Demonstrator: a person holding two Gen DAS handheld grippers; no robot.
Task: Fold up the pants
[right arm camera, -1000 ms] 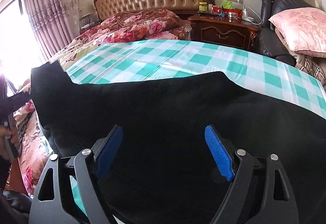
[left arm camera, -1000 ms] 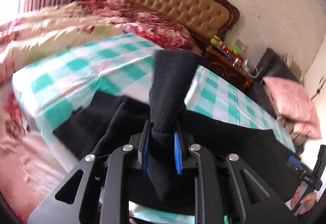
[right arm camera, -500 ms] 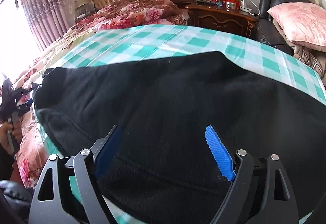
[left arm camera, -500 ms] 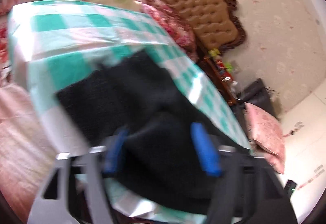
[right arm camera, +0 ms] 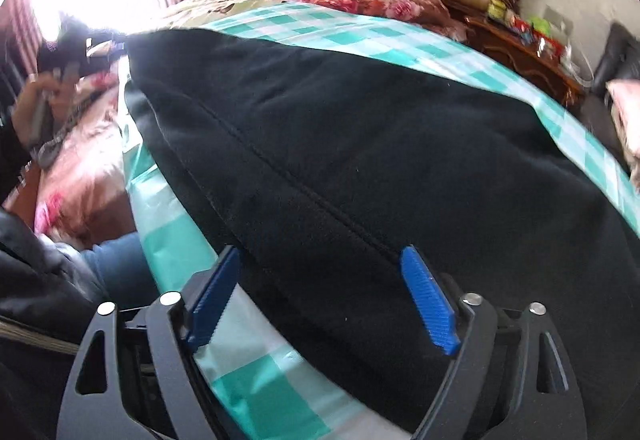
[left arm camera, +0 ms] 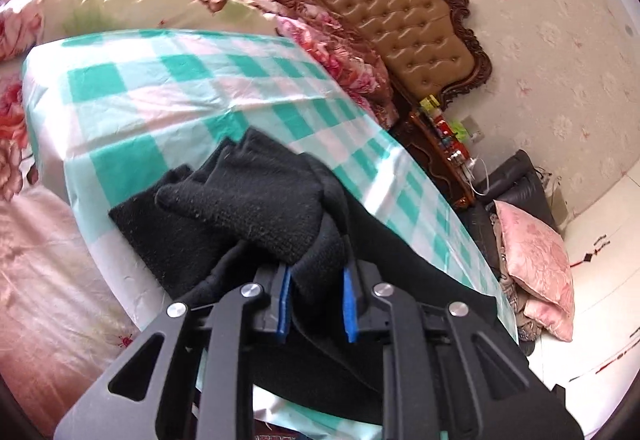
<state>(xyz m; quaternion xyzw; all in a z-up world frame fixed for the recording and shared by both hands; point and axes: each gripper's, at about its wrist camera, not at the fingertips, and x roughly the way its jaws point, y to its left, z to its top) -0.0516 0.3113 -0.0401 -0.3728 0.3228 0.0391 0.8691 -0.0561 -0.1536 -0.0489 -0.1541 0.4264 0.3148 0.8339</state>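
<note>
The black pants [right arm camera: 360,144] run off the right and lower edges of the right wrist view, so their full length cannot be seen. In the left wrist view a bunched fold of them hides the left gripper [left arm camera: 316,272] pads' inner faces. The checked cloth [left arm camera: 160,112] is covered wherever the pants lie. At the right view's left edge, a hand [right arm camera: 44,96] is blurred and washed out by window glare; what it holds cannot be told. Items on the nightstand [right arm camera: 528,44] are too small and smeared to identify. The pink pillow [right arm camera: 624,100] is cut by the frame.
</note>
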